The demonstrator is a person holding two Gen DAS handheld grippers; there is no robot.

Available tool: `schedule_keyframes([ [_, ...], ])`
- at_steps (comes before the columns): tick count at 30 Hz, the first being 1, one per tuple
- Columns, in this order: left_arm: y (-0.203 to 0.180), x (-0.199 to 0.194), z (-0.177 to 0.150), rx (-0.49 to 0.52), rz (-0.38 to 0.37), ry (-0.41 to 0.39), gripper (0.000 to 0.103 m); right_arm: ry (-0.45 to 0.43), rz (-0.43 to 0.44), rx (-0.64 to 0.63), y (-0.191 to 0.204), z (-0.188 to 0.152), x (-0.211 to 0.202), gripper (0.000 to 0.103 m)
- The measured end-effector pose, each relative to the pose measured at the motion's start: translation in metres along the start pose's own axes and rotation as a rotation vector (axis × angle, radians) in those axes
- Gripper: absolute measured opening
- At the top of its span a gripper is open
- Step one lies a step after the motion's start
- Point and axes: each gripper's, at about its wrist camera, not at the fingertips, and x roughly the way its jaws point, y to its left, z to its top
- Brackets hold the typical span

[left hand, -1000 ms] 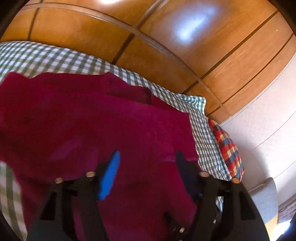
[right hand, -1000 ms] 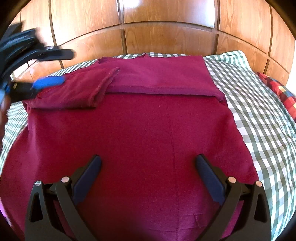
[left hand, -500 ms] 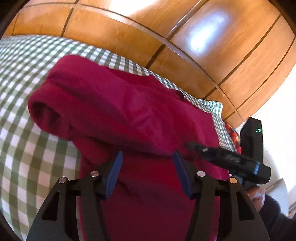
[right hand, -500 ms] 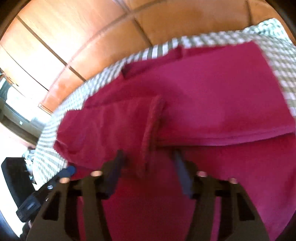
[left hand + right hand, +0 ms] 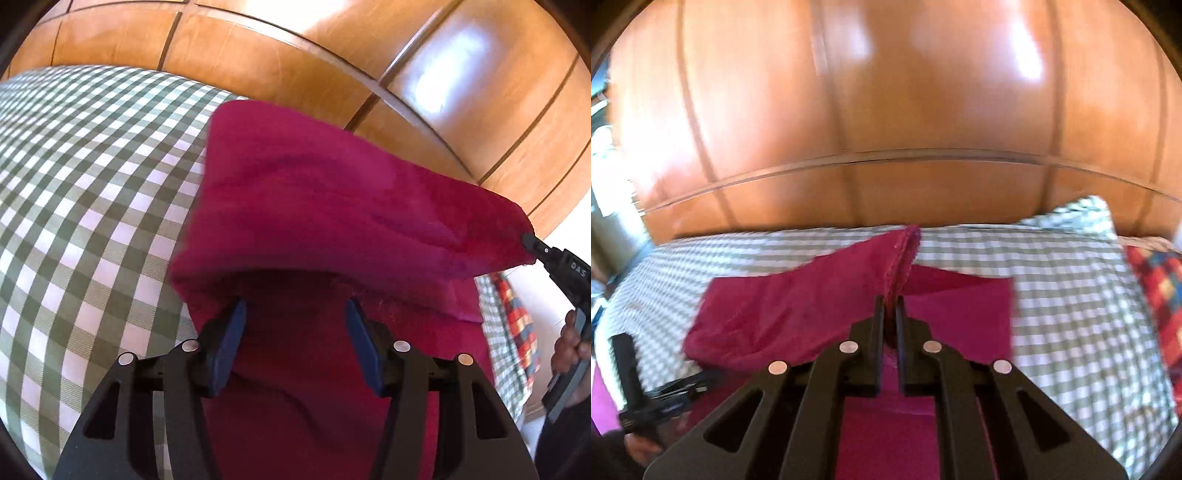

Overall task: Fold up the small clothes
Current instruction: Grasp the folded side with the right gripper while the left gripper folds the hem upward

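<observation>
A dark red garment (image 5: 332, 206) lies on the green checked bed cover (image 5: 81, 192). In the right wrist view my right gripper (image 5: 890, 306) is shut on the garment's folded sleeve cuff (image 5: 901, 254) and holds it lifted above the cloth. The same gripper (image 5: 532, 245) shows at the right of the left wrist view, pinching the raised end. My left gripper (image 5: 295, 314) is open, its fingers (image 5: 231, 332) under the lifted fold and just over the lower layer, touching nothing I can see.
A wooden headboard (image 5: 886, 110) runs behind the bed. A checked pillow (image 5: 1082, 214) and a red patterned cushion (image 5: 1156, 273) lie at the far right. The left gripper (image 5: 631, 387) shows at the lower left of the right wrist view.
My right gripper closed on the sleeve and lifted it toward the right. My left gripper stayed open and now sits under the raised fold.
</observation>
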Motion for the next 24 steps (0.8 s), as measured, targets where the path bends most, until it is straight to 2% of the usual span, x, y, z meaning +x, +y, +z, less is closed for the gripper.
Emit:
schedule_keyframes([
  [3,-0.003,0.004,0.0,0.012,0.034,0.011,0.055,0.101,-0.051,0.103,-0.038,-0.02,0.032,0.005],
  [7,-0.004,0.005,-0.002,0.037,0.068,0.018,0.05,0.223,-0.065,0.172,-0.063,-0.055,0.071,0.005],
  [9,-0.003,0.003,-0.003,0.04,0.071,0.025,0.05,0.212,-0.054,0.184,-0.066,-0.065,0.073,0.005],
  [13,-0.006,-0.011,-0.006,0.063,0.056,0.05,0.05,0.212,-0.013,0.2,-0.072,-0.061,0.067,0.006],
  [15,-0.007,-0.025,-0.009,0.074,0.014,0.056,0.05,0.211,-0.005,0.204,-0.077,-0.059,0.057,0.015],
  [16,-0.007,-0.034,-0.01,0.079,-0.019,0.049,0.05,0.201,0.0,0.216,-0.082,-0.059,0.048,0.042],
  [17,-0.008,-0.042,-0.01,0.085,-0.036,0.035,0.05,0.182,-0.003,0.223,-0.086,-0.059,0.041,0.055],
  [20,-0.012,-0.057,-0.003,0.092,-0.058,-0.023,0.05,0.128,0.0,0.239,-0.092,-0.053,0.019,0.055],
  [24,-0.021,-0.047,0.017,0.066,-0.059,-0.057,0.051,0.098,0.045,0.206,-0.066,-0.043,0.015,0.055],
])
